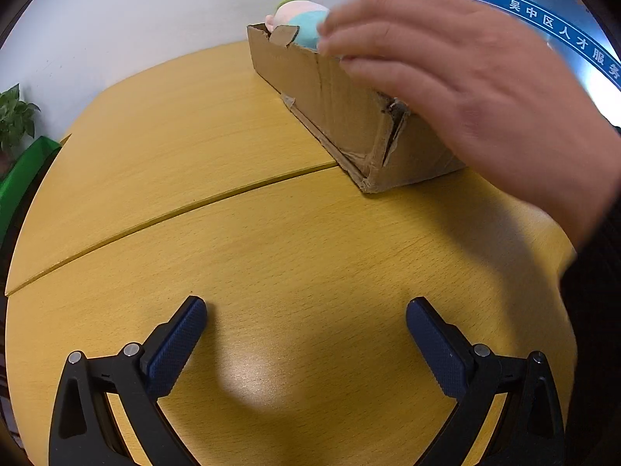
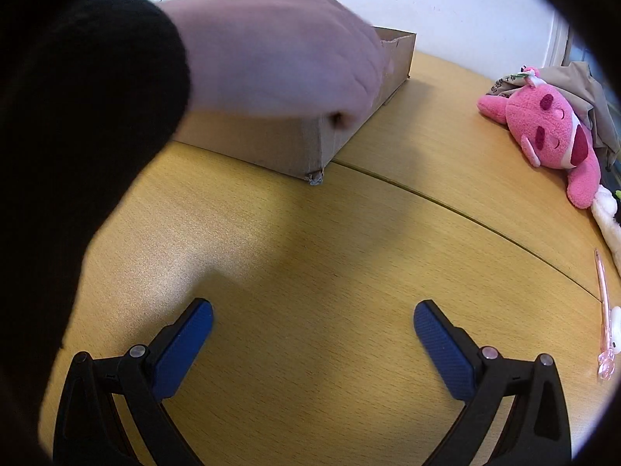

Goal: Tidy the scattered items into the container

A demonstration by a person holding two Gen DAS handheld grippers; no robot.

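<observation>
Across the yellow bench (image 1: 240, 240) I see the cardboard box (image 1: 341, 116) at the far side, a bare hand (image 1: 458, 89) over it. Right of it lies a pink plush (image 2: 551, 132), then a pink pen (image 2: 603, 310) near the edge; my left tongs (image 1: 306, 306) and right tongs (image 2: 313, 308) both gape, released, grasping nothing

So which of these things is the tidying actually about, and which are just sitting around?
Part of the job:
cardboard box, the container
pastel plush, already in the box
pink plush toy, loose on the table
pink pen, loose near the table edge

Just lying about:
potted plant
green object beside the table
beige cloth behind the pink toy
wall sign
</observation>
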